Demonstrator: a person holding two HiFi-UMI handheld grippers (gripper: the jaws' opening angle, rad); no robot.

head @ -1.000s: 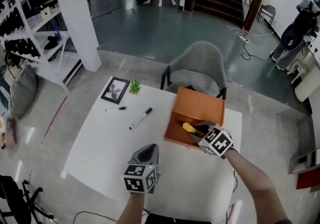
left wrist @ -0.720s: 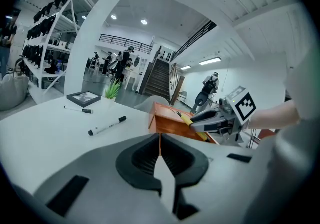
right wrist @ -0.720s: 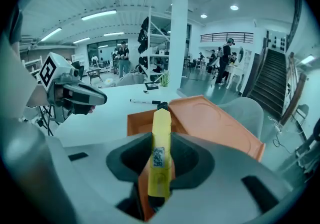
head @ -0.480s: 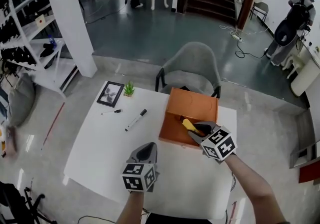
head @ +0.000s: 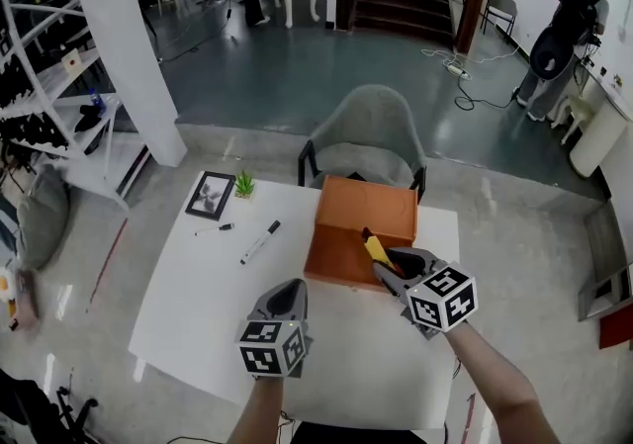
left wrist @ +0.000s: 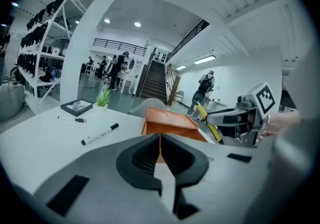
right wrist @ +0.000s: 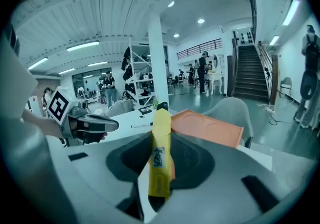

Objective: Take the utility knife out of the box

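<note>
The right claw (head: 388, 272) is clamped on the utility knife (right wrist: 160, 155). The pads pinch the yellow body near its lower end, and most of the knife stands out past the tips, slanting up and away. Just beyond and below those tips is the orange box (head: 341, 256). From the left gripper view the knife seems to sit above the box's rim rather than inside it, so the lift looks nearly complete.

To finish well, the grip should stay firm, because the hold is far back on a long body that could pivot between the pads. The knife should be raised fully clear of the near wall before it is drawn back toward the person. It can then be laid flat on bare bench (head: 198, 304) on the near side of the claw, with its far end kept away from the other hand.

The right forearm enters from the lower right, with the claw aimed forward and moderately downward at the box and its marker cube on top. Well to its left, the left claw (head: 290, 292) has its jaws together with nothing between them. It is held over the bench, pointing ahead. Farther out on that side lie a marker (head: 259, 241) and a pen (head: 215, 229).
</note>
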